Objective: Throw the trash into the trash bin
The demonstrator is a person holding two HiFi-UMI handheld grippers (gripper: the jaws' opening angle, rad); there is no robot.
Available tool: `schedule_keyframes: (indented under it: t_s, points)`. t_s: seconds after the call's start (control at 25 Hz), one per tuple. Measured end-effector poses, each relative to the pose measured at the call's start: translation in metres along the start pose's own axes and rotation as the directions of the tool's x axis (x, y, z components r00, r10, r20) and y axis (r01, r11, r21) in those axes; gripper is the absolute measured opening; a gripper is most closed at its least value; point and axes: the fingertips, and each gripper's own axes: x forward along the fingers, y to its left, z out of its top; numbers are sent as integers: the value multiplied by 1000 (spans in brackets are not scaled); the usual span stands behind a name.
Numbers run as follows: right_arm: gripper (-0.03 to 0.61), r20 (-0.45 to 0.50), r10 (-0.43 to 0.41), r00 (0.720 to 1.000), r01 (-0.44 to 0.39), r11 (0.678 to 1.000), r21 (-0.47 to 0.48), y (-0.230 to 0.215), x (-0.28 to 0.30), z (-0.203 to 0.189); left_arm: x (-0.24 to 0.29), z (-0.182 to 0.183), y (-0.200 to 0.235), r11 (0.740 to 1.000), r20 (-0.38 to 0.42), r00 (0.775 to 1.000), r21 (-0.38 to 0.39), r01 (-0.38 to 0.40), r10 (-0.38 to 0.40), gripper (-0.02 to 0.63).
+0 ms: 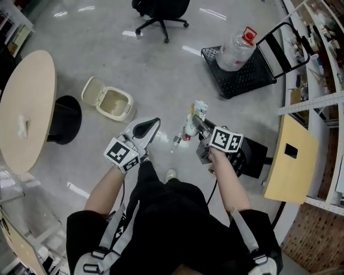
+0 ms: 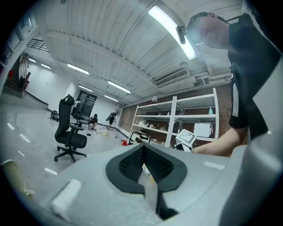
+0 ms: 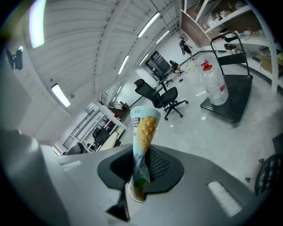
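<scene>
A cream trash bin (image 1: 127,100) stands on the floor ahead and to the left, its lid flipped open. My right gripper (image 1: 196,122) is shut on a light-blue cone-shaped snack wrapper (image 1: 200,109) with a yellow picture. The wrapper (image 3: 145,128) sticks up from between the pads of the right gripper (image 3: 140,170). My left gripper (image 1: 153,126) is held level beside it, to the right of the bin and nearer to me. In the left gripper view the left gripper (image 2: 142,152) has its jaws pressed together, with a thin pale scrap (image 2: 149,182) in the seam. I cannot tell what the scrap is.
A round wooden table (image 1: 27,107) is on the left. A black office chair (image 1: 161,13) stands farther ahead. On the right, a black cart (image 1: 250,75) carries a large water bottle (image 1: 235,51). Shelving (image 1: 317,64) and a wooden board (image 1: 290,161) line the right side.
</scene>
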Motion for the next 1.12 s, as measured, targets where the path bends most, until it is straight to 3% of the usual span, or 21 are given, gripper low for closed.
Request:
schedule_keyframes:
  t_s: [0.2, 0.36, 0.68, 0.88, 1.12]
  points:
    - [49, 41, 46, 998, -49, 996, 72, 12, -39, 13, -22, 20, -44, 999, 44, 998, 4, -52, 52, 0]
    - [49, 25, 97, 995, -98, 994, 46, 44, -26, 16, -51, 39, -35, 990, 78, 988, 42, -136, 133, 0]
    - [49, 4, 211, 977, -208, 966, -156, 154, 43, 29, -123, 95, 30, 957, 135, 965, 153, -246, 226, 2]
    - [49, -60, 287, 956, -293, 926, -239, 232, 106, 15, -180, 112, 90, 930, 137, 941, 163, -329, 308, 2]
    - [49, -145, 304, 942, -335, 890, -310, 296, 179, -8, -236, 121, 153, 907, 148, 917, 156, -391, 370, 1]
